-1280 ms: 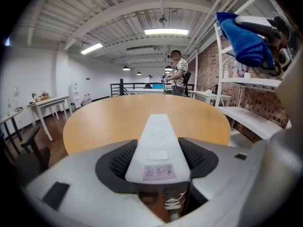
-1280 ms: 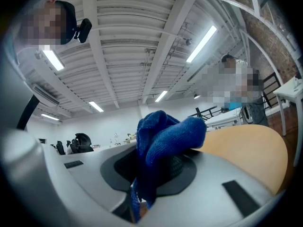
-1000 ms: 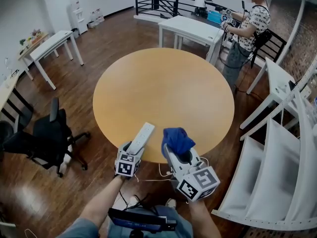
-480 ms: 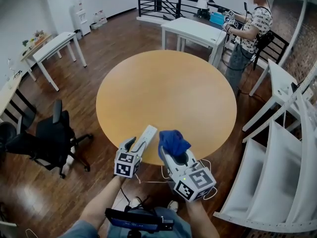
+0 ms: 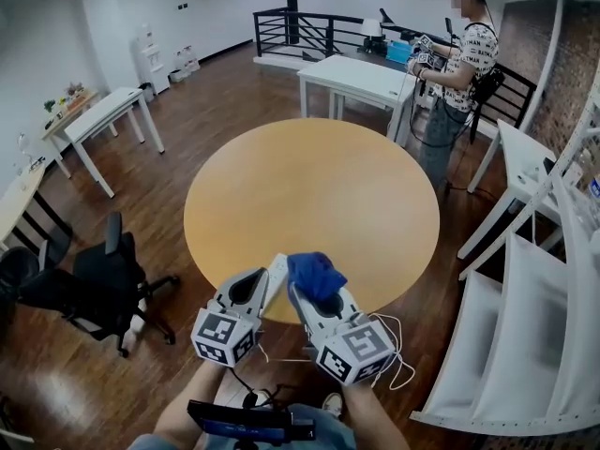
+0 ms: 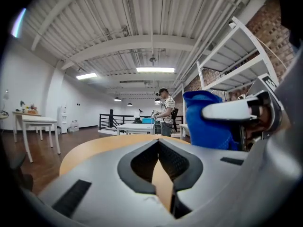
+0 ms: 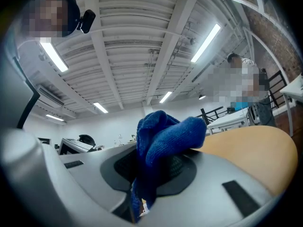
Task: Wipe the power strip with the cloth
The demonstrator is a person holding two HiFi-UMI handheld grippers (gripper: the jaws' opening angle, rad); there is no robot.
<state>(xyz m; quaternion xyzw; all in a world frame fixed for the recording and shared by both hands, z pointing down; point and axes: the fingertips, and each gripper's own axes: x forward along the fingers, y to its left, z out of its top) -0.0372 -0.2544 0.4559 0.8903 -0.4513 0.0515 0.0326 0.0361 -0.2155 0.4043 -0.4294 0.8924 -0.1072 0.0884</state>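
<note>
My right fingers pinching the soft cloth, my left fingers just closed on nothing, I judged the power strip at the tabletop's near edge light, stiff, best held across its width.

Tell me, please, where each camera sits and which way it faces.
Head view: on the person's head, facing steeply down at the table; both arms, left claw and right claw show.
Left gripper view: on the left claw, facing level across the table; its jaws show, just closed, empty.
Right gripper view: on the right claw, facing level, much ceiling; its jaws show, shut on the cloth.
Shared: all three see table and cloth.
</note>
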